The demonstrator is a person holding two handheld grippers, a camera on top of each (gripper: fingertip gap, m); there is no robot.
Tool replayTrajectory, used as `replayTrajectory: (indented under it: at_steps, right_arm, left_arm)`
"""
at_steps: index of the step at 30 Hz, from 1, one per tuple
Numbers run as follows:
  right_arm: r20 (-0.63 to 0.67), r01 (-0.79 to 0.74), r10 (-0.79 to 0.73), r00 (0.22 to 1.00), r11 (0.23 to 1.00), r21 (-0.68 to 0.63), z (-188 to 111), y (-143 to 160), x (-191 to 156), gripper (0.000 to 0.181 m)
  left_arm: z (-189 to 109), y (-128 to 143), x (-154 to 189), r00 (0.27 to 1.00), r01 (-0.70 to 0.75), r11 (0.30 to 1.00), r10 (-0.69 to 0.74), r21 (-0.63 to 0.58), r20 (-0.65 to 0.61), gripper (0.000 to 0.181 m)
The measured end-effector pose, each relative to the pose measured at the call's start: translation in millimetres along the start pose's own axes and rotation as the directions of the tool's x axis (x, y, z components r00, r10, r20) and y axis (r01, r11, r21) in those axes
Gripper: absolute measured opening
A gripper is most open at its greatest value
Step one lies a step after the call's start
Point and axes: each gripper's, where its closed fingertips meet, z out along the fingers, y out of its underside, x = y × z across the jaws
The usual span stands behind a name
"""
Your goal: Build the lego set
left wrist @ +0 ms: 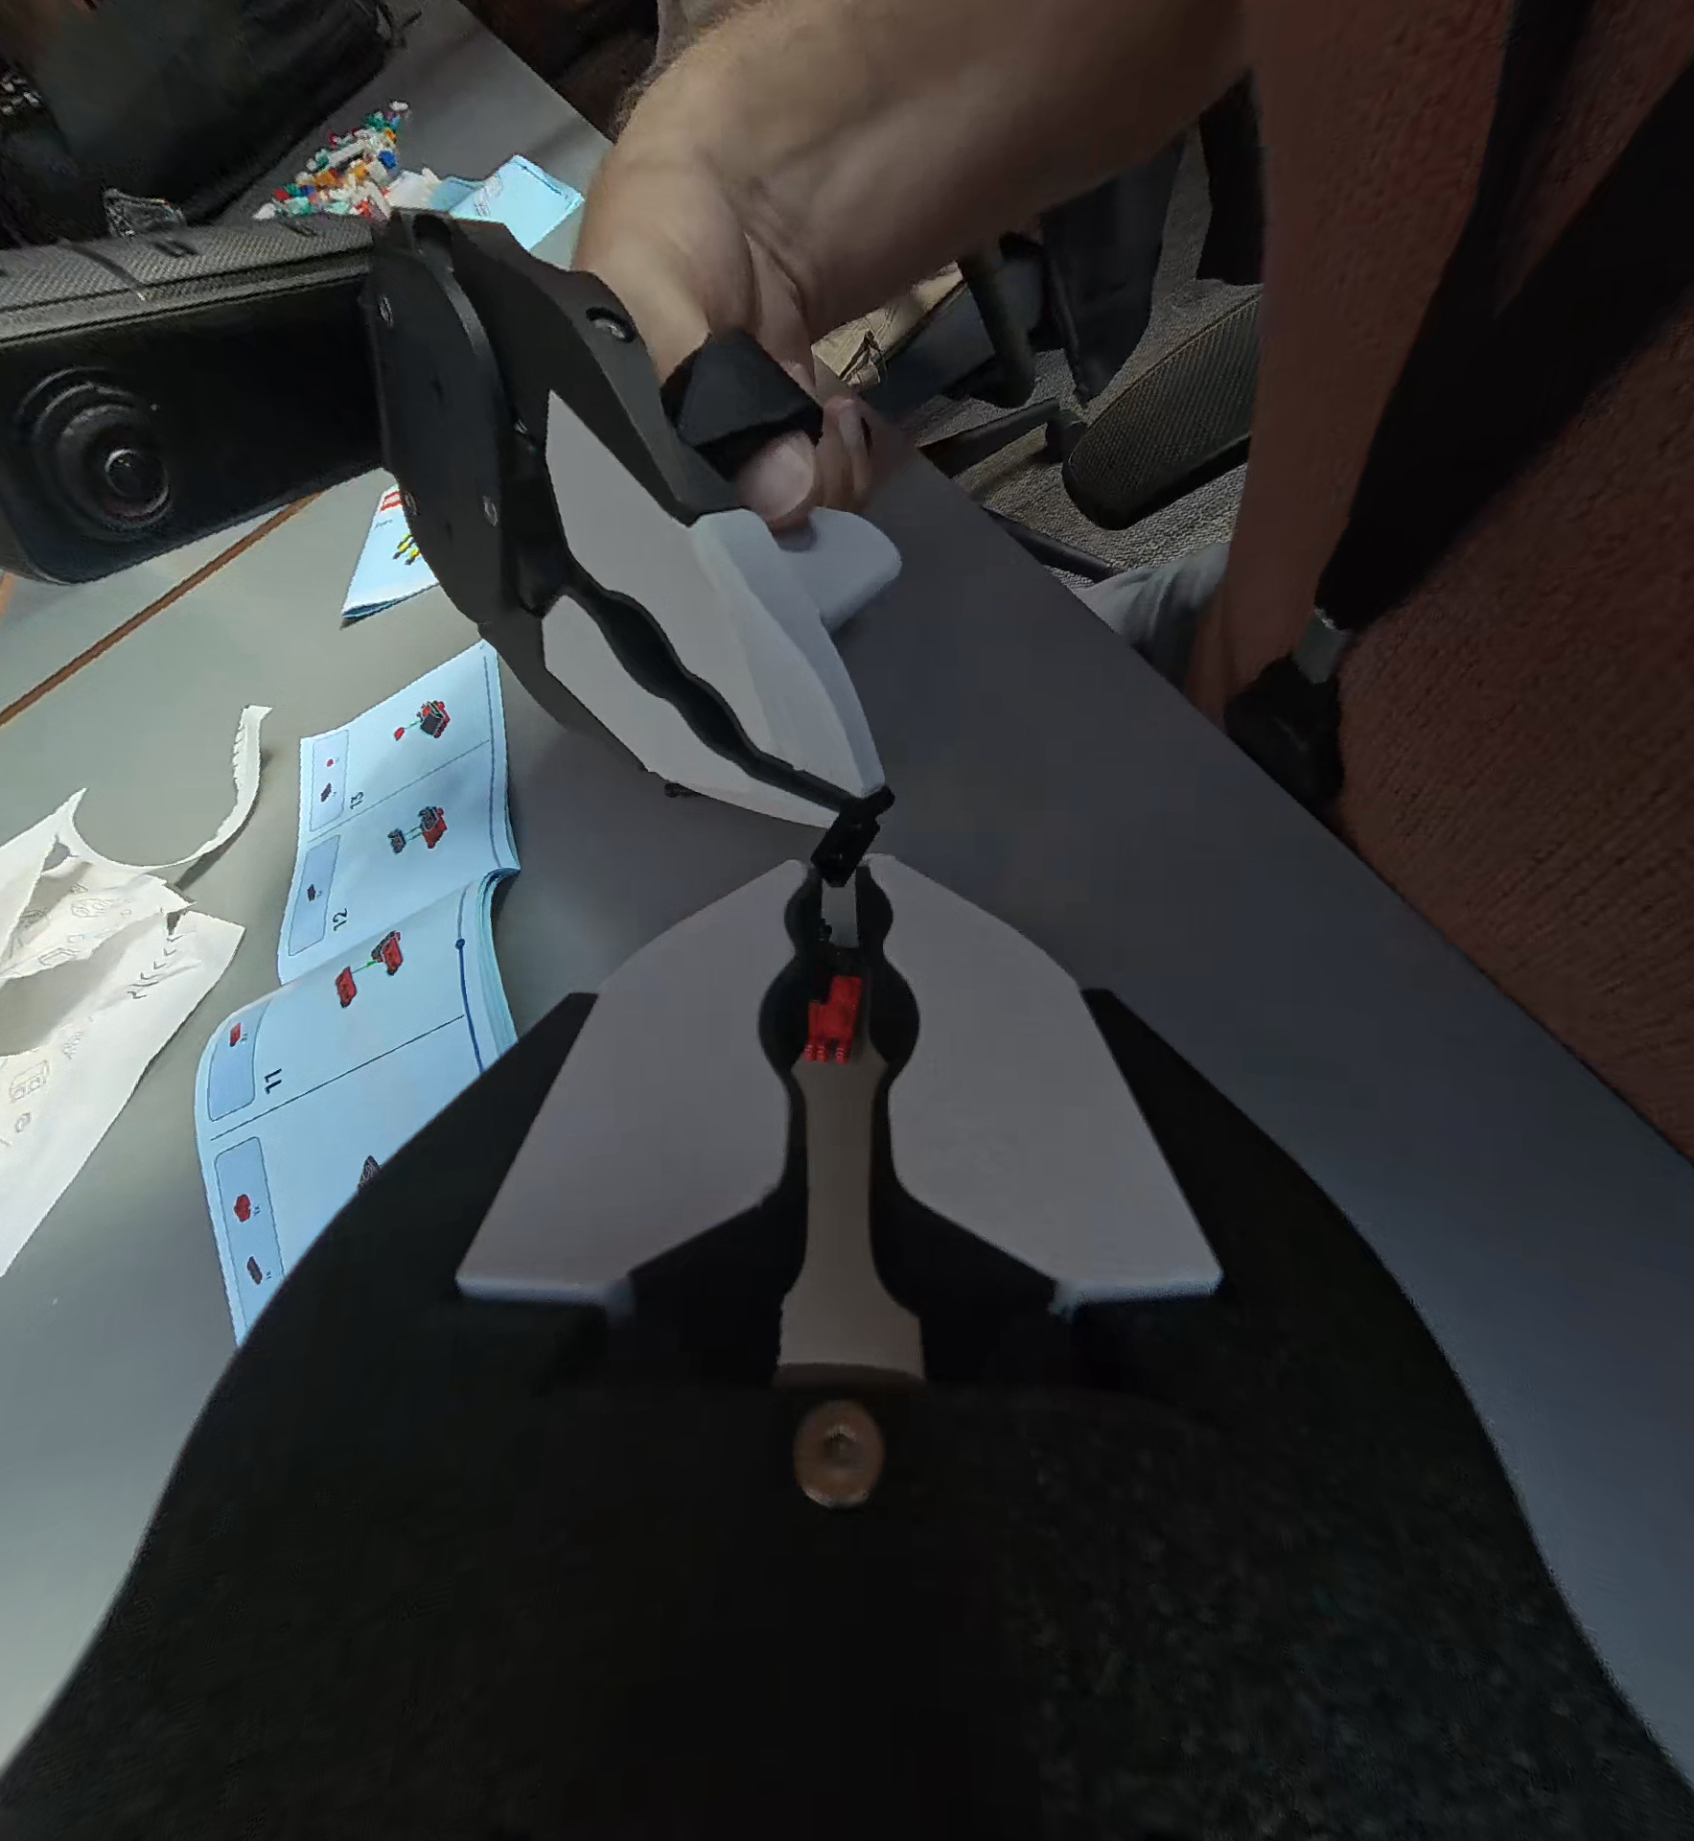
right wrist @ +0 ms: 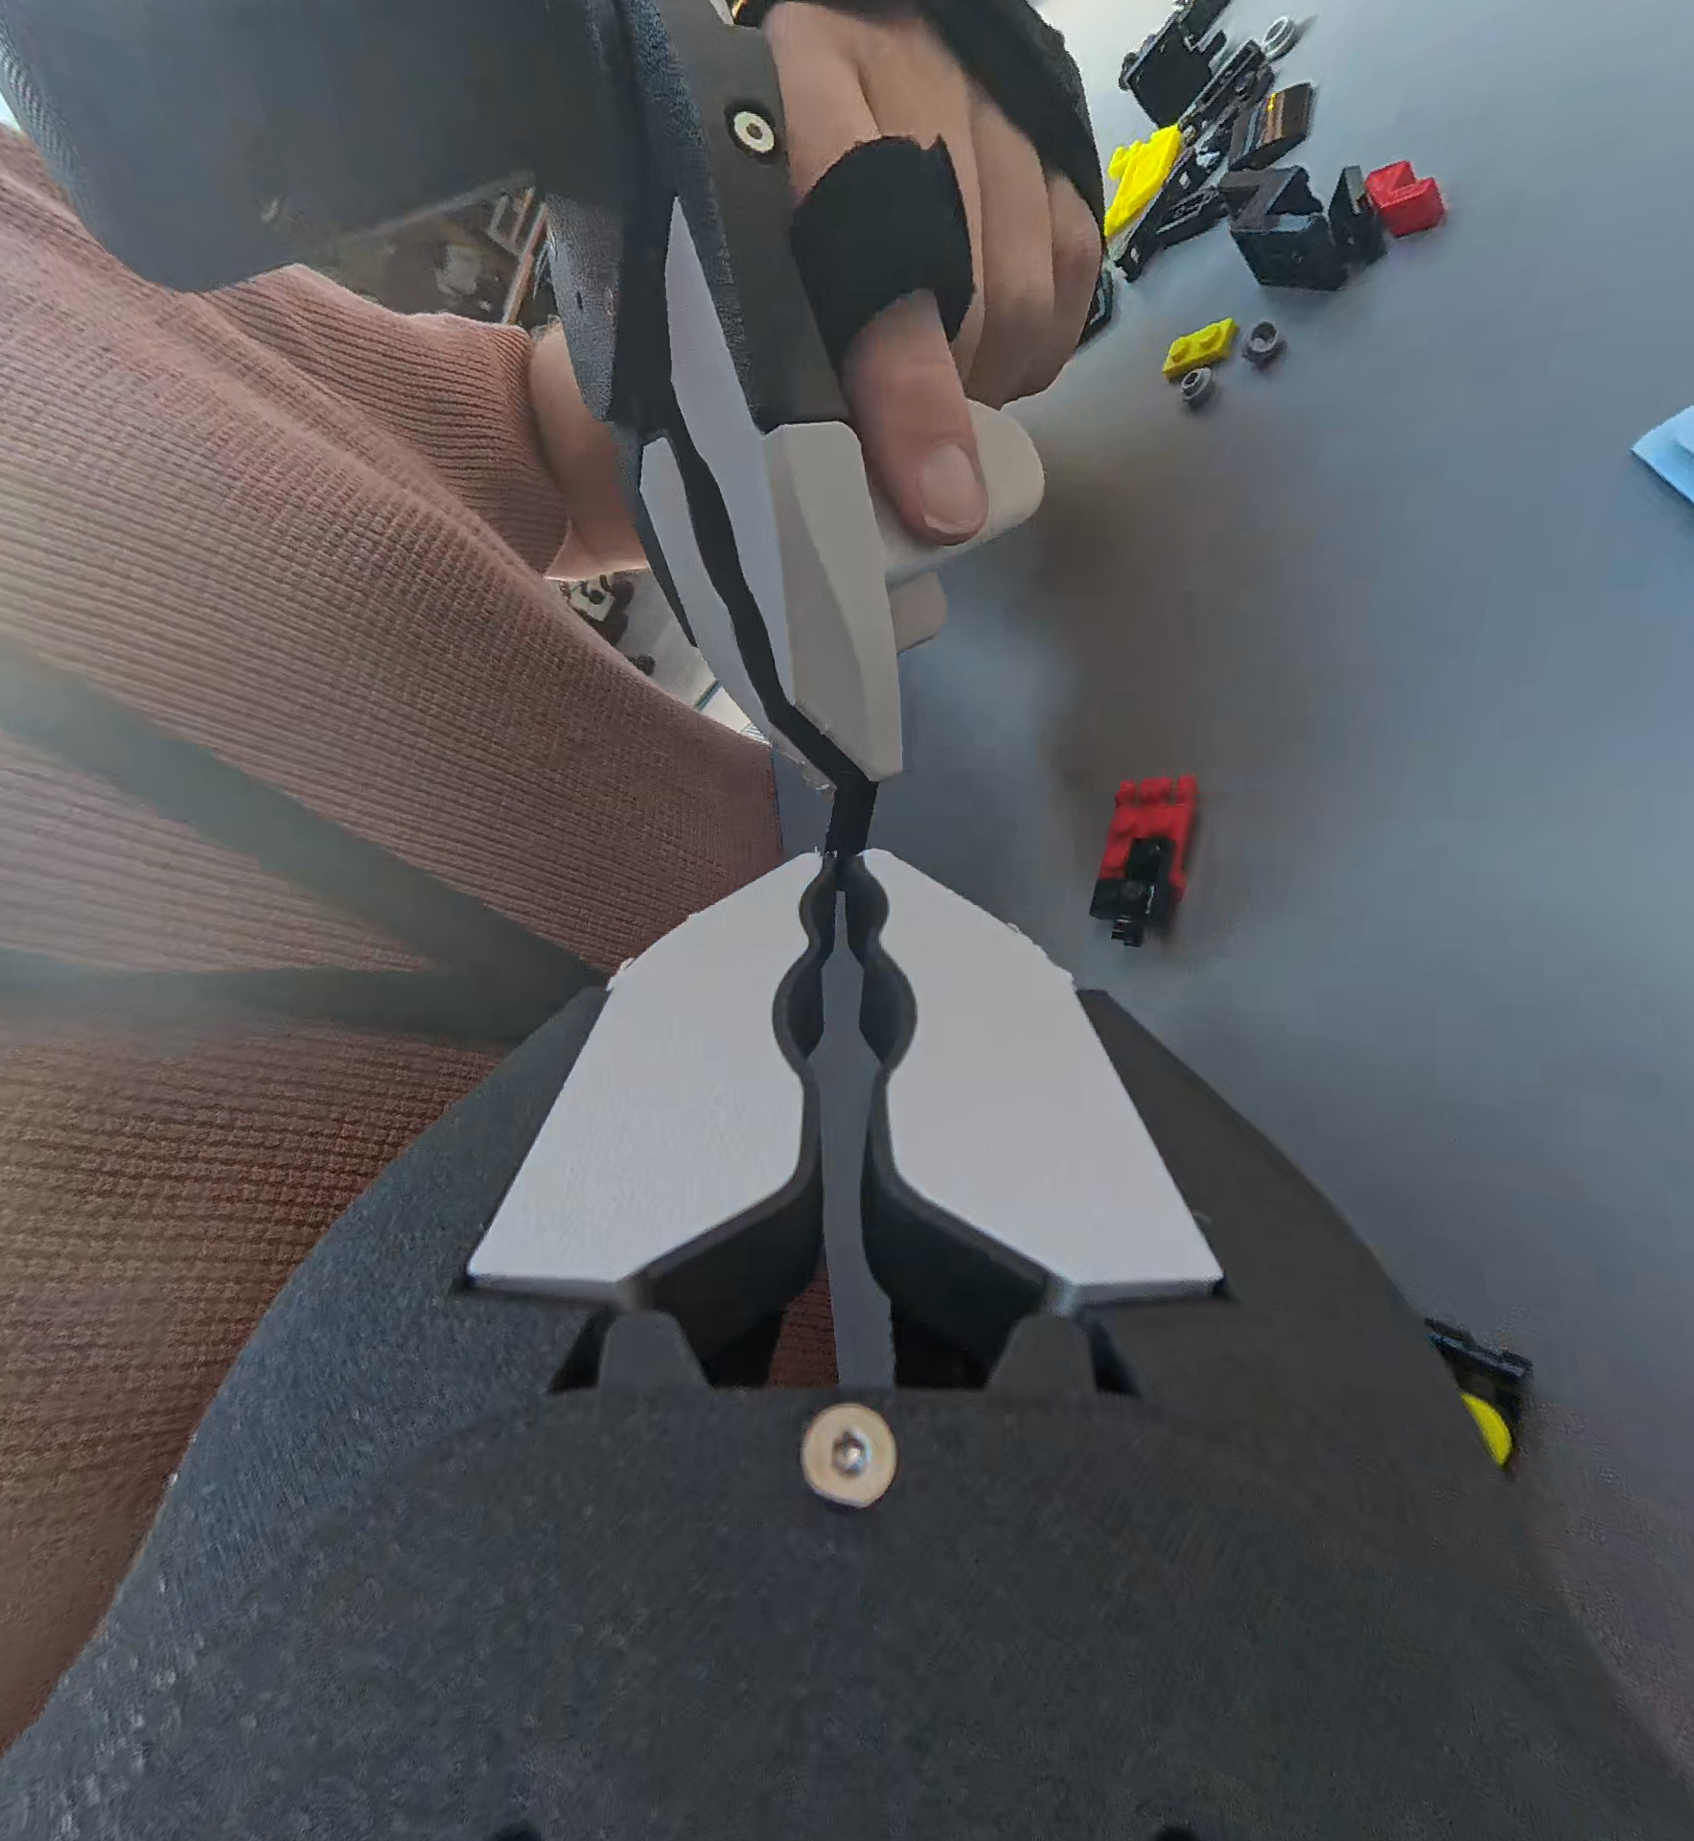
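My left gripper and my right gripper meet tip to tip above the grey table. Both are shut on a small black lego piece pinched between them; I cannot tell whether it is one part or two joined. It also shows in the right wrist view. The right gripper comes in from the upper left in the left wrist view. The left gripper comes down from above in the right wrist view. A red and black lego assembly lies on the table, also seen through the left jaws' gap.
An open blue instruction booklet and a torn white paper bag lie to the left. Loose black, yellow and red bricks and a yellow plate lie farther off. The table edge runs along the right, with an office chair beyond. Less than 4 cm separates the two grippers' tips.
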Motion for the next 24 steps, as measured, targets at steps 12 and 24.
replayTrajectory:
  at_steps: [12, 24]
  right_arm:
    - [0.145, -0.12, 0.115, 0.983, 0.992, 0.026, 0.0, -0.9, -4.7, 0.001]
    - [0.176, -0.19, 0.173, 0.969, 0.978, 0.087, -6.0, -11.9, -0.5, 0.003]
  left_arm:
    - [-0.6, -2.6, -2.6, 0.985, -0.157, 0.987, 0.158, -0.01, 0.076, 0.009]
    - [0.0, 1.1, 1.1, 0.996, -0.081, 0.996, 0.082, -0.022, 0.035, 0.007]
